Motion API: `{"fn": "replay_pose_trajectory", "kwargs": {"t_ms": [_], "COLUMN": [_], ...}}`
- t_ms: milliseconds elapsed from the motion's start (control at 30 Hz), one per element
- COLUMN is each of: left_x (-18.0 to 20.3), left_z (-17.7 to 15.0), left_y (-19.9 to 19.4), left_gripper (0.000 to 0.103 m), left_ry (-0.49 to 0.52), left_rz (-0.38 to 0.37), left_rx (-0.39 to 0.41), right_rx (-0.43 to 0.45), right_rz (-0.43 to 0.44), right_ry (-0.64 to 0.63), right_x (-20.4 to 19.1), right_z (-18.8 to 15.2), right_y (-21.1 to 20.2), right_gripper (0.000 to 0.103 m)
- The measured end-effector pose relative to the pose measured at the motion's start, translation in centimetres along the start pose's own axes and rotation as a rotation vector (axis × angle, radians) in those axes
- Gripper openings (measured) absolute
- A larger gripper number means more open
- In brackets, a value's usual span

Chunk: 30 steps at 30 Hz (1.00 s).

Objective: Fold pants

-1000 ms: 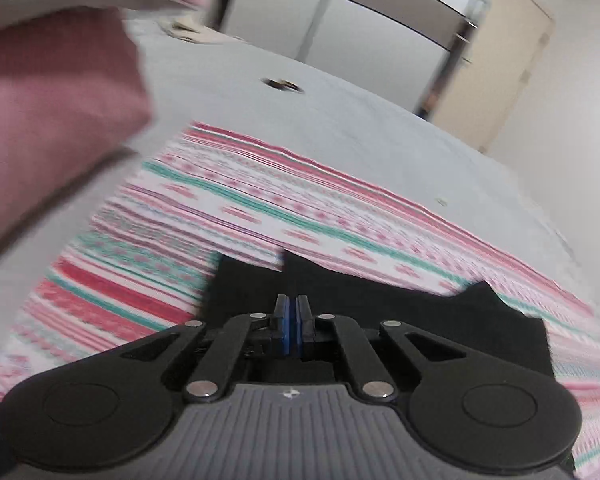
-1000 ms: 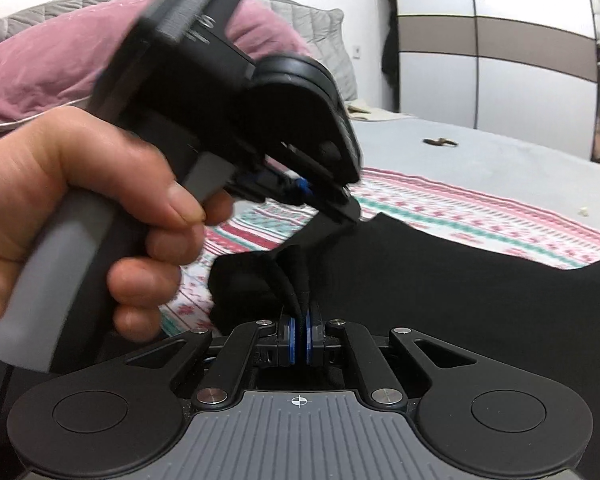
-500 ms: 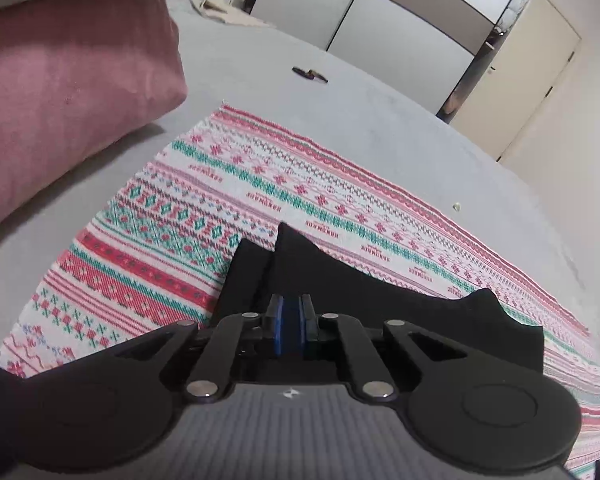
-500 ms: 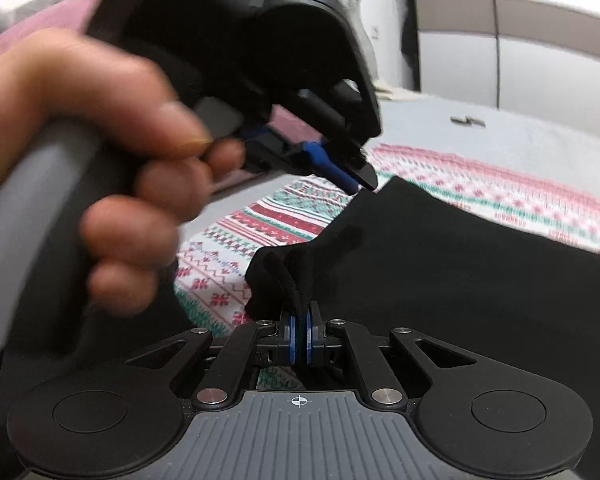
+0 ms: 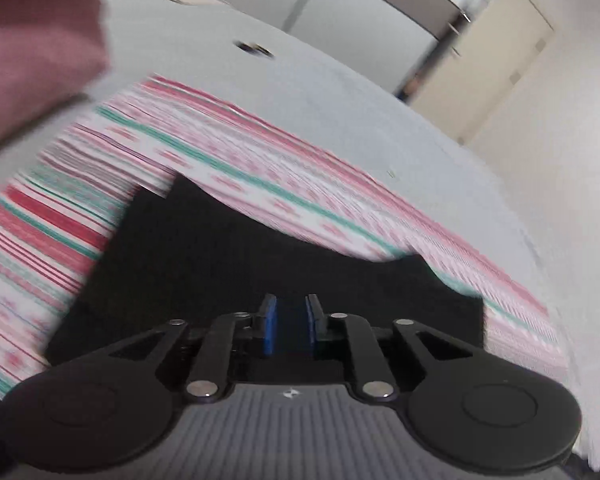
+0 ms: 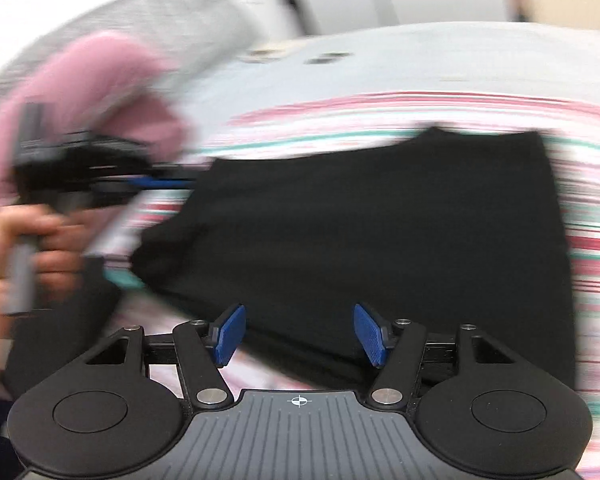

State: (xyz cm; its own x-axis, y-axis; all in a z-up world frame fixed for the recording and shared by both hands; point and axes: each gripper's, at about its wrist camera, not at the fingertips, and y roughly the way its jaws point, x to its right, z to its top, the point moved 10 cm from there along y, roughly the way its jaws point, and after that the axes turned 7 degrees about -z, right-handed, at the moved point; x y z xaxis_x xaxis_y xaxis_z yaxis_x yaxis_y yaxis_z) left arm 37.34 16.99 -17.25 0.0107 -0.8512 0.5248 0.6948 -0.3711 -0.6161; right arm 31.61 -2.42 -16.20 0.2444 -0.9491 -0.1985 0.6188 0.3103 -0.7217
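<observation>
Both views are smeared with motion blur, so fine detail is lost. The black pants (image 6: 380, 232) lie folded into a flat dark block on the striped blanket (image 6: 596, 208), which is spread across the pale grey bed (image 5: 340, 92).

Right gripper (image 6: 300, 334): its 2 blue pads stand wide apart and the jaws are opening. They hover over the near edge of the pants, and no cloth is pinched between them. The pants stretch away from these jaws to the far side, with 1 small peak of fabric sticking up along the far edge.

Left gripper (image 5: 290, 326): its jaws are opening too, though the gap is narrow. The blue pads (image 5: 269, 328) show dark space between them; black fabric lies right beneath and ahead, but the pads do not appear to press on it. In the right wrist view this same gripper shows at the left, blurred, carried by a hand (image 6: 24, 248), its tip just at the left far corner of the pants.

A pink pillow (image 5: 32, 52) sits on the far left of the bed, beside the blanket. A small dark object (image 5: 254, 48) rests on the bare sheet beyond the blanket; too blurred to tell what it is. Past the bed stand a white wardrobe (image 5: 340, 12) and a cream door (image 5: 496, 60) at the far right.
</observation>
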Motion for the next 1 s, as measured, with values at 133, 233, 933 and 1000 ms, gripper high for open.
{"fn": "replay_pose_trajectory", "kwargs": {"t_ms": [133, 233, 933, 1000], "left_x": [5.8, 8.6, 9.5, 9.7], "left_z": [-4.8, -8.4, -12.9, -13.0], "left_y": [3.4, 5.6, 7.3, 7.3], "left_gripper": [0.038, 0.038, 0.045, 0.050], "left_ry": [0.069, 0.109, 0.180, 0.169], "left_rz": [-0.040, -0.048, 0.046, 0.044], "left_rx": [-0.097, -0.161, -0.189, -0.187], "right_rx": [0.018, 0.019, -0.090, -0.014], "right_rz": [-0.121, -0.143, -0.211, -0.184], "right_ry": [0.090, 0.171, 0.017, 0.052], "right_x": [8.9, 11.4, 10.5, 10.7], "right_z": [-0.4, -0.8, -4.3, -2.8], "right_y": [-2.5, -2.1, -3.5, -4.6], "right_gripper": [0.024, 0.023, 0.026, 0.027]}}
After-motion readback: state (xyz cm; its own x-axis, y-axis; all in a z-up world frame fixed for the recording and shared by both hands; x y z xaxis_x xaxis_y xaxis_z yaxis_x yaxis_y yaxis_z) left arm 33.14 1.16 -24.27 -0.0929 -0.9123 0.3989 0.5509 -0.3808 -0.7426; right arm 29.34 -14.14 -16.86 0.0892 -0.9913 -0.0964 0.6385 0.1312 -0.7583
